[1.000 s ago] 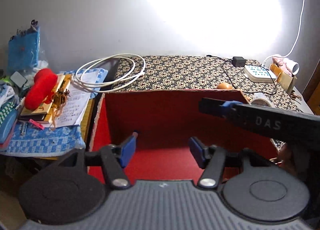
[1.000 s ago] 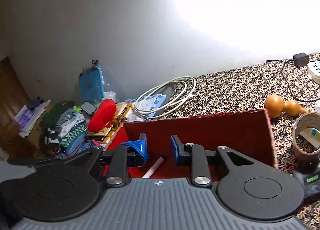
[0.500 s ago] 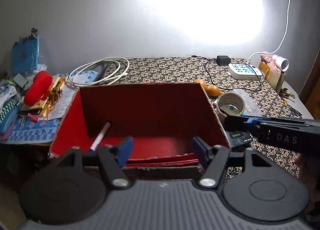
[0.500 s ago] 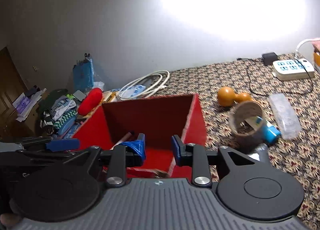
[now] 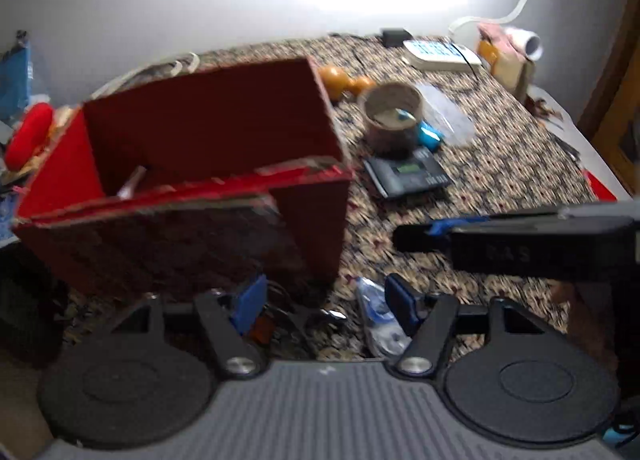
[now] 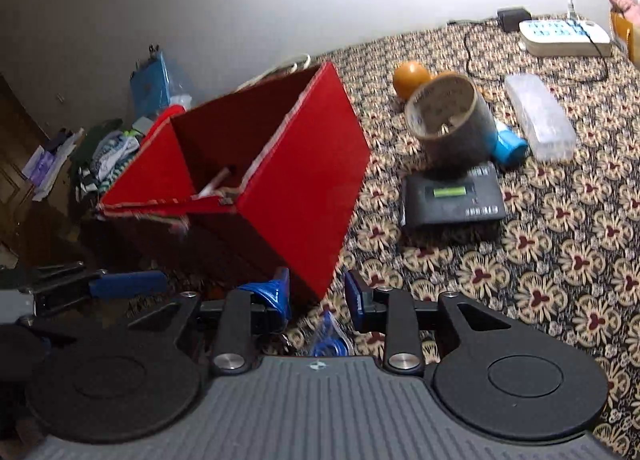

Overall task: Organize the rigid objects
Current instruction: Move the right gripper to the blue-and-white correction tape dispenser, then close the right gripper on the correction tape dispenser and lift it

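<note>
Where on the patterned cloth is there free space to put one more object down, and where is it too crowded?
The widest bare patch of patterned cloth lies right of the black scale and in front of the clear plastic case. It is crowded between the red box and that case: gourd, tape roll, blue item, scale.

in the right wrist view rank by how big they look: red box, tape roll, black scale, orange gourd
1. red box
2. black scale and tape roll: look alike, so unranked
3. orange gourd, though farthest from the camera and partly hidden
</note>
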A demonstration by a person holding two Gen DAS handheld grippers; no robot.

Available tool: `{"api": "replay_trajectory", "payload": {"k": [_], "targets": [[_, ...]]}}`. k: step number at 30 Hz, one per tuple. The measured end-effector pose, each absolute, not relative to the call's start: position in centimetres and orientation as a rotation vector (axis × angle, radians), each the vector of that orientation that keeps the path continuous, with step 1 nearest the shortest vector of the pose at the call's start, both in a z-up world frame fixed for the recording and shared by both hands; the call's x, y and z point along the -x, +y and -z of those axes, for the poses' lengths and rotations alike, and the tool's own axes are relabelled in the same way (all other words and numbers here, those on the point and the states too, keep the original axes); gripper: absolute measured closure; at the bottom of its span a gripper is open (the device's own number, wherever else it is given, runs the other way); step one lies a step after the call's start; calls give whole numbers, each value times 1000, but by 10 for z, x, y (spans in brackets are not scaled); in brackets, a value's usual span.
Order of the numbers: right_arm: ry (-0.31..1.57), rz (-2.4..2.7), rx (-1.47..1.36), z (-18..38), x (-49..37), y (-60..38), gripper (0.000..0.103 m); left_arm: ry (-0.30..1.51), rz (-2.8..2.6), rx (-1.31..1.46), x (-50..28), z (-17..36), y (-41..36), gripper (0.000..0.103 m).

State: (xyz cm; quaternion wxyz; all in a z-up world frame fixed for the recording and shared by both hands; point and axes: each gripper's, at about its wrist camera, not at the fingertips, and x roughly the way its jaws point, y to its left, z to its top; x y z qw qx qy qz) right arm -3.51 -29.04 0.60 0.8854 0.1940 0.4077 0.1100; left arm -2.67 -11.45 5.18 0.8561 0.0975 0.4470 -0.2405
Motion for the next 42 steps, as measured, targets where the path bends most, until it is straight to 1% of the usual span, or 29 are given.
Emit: {"api": "replay_trajectory", "payload": {"k": [5,9,13,20,30,42], "targets": [[926,-226,-469,14,35,-301,89,1044,571,-200,29,-21,-129,35],[978,-227,-518,24,33,-306,89,1086,625,-200,29,-4,-134,33],[1014,-229,-523,28,32,-306,89,1111,671,-221,32,8,-142,33],[1052,-240,-511,35,30,-301,89,1135,701,-196,23,17,-142,32],[1080,-234,-508,39,25,-294,89,1182,708,-228,15,27,-150,32],[1106,-229,-544,44,23,-293,89,1180,689,-273,15,29,-159,31]]}}
